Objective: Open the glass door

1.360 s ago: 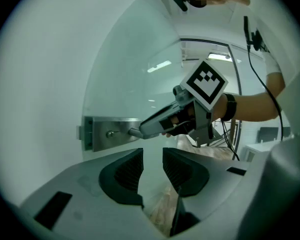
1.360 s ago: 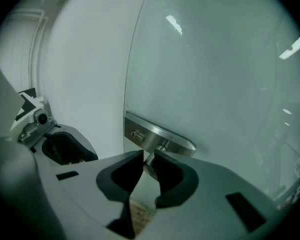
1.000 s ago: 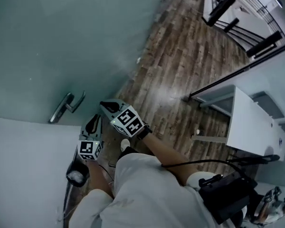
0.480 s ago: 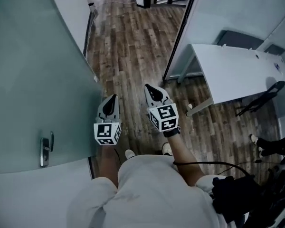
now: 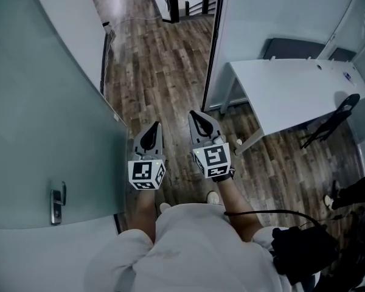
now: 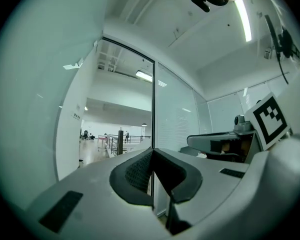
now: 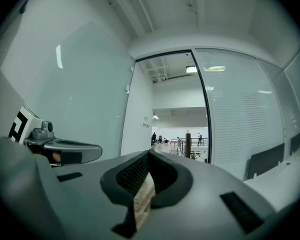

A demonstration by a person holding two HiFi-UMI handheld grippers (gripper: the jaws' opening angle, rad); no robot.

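The door (image 5: 42,132) stood open, the doorway clear: your task looked done. Your left gripper (image 5: 153,129) and right gripper (image 5: 196,115) were closed on nothing, away from the handle (image 5: 56,202).

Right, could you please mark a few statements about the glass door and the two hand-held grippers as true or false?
1. The frosted glass door stands swung open. True.
2. The left hand-held gripper clamps the metal door handle. False: it is shut on nothing and is well apart from the handle.
3. The right hand-held gripper has its jaws together. True.
4. The white rectangular desk stands left of the door. False: in the head view it stands to the right, beyond the black door frame.
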